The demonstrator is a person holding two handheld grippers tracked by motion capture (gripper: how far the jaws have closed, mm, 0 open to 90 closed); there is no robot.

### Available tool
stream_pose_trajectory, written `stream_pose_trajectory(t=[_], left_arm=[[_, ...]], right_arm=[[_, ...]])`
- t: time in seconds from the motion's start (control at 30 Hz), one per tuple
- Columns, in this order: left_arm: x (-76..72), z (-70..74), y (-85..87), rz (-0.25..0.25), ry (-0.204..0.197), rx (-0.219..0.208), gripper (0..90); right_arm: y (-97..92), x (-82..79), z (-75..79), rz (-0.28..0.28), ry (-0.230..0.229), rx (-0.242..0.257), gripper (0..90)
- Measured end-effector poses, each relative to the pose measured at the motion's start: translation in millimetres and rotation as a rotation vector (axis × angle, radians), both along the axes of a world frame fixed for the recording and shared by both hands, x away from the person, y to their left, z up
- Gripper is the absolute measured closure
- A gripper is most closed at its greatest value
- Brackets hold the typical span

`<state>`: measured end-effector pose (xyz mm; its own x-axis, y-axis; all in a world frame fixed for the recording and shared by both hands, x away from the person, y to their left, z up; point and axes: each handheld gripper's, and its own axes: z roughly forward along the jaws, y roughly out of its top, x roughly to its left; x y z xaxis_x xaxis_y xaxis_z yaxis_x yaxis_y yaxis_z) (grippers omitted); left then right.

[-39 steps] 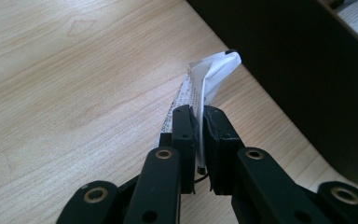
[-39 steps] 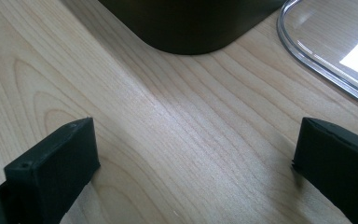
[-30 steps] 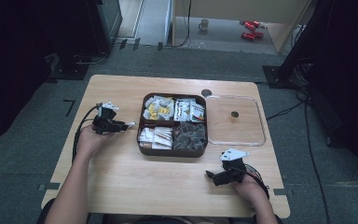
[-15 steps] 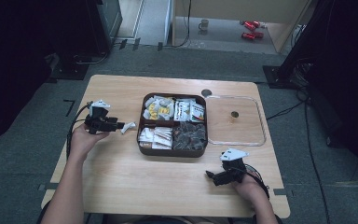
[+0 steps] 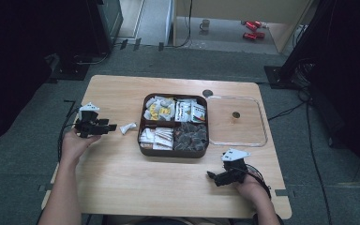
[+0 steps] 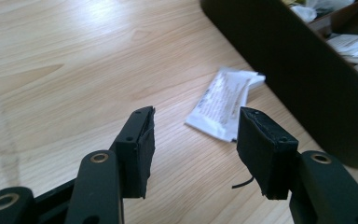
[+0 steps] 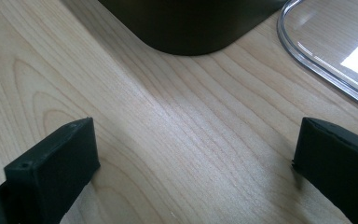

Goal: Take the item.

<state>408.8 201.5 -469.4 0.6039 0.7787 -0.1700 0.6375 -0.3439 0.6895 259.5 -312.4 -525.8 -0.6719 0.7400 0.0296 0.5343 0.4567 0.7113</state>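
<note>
Lying free on the table [image 5: 122, 187] beside the compartment box [image 5: 174, 151]: one white sachet [image 5: 128, 127]; left gripper [image 5: 114, 127] jaws just opening, empty, backing off; right gripper [image 5: 209, 175] gaping, empty.

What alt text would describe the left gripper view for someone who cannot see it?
A small white packet lies flat on a pale wooden table, just beyond the left gripper, whose two black jaws stand apart with nothing between them. The dark wall of a compartment tray rises at the right, beside the packet.
</note>
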Motion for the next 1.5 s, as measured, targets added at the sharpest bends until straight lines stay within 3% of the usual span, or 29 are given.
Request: stream_pose_trajectory(t=[0.47,0.7,0.87,0.93,1.07,1.5], left_arm=[[-3.4,-19.9,20.2,0.03,-0.007,0.061,45.6],[-1.6,-30.4,29.0,0.057,0.014,0.093,45.3],[-2.6,-33.1,31.7,0.065,-0.014,0.093,44.0],[-4.1,-36.3,32.0,0.058,-0.058,0.118,40.6],[-6.8,-40.7,31.1,0.057,-0.106,0.129,35.1],[-9.5,-46.8,30.5,0.088,-0.142,0.105,25.1]], right_arm=[[-0.5,1.4,0.1,0.005,-0.001,-0.003,0.0],[-0.3,1.6,0.0,0.003,-0.001,-0.002,0.0],[-0.3,1.7,0.1,0.002,0.0,-0.002,0.0],[-0.3,1.7,0.1,0.002,-0.001,-0.002,0.0],[-0.3,1.7,0.1,0.002,0.0,-0.002,0.0],[-0.5,1.8,0.1,0.004,-0.001,-0.004,0.0]])
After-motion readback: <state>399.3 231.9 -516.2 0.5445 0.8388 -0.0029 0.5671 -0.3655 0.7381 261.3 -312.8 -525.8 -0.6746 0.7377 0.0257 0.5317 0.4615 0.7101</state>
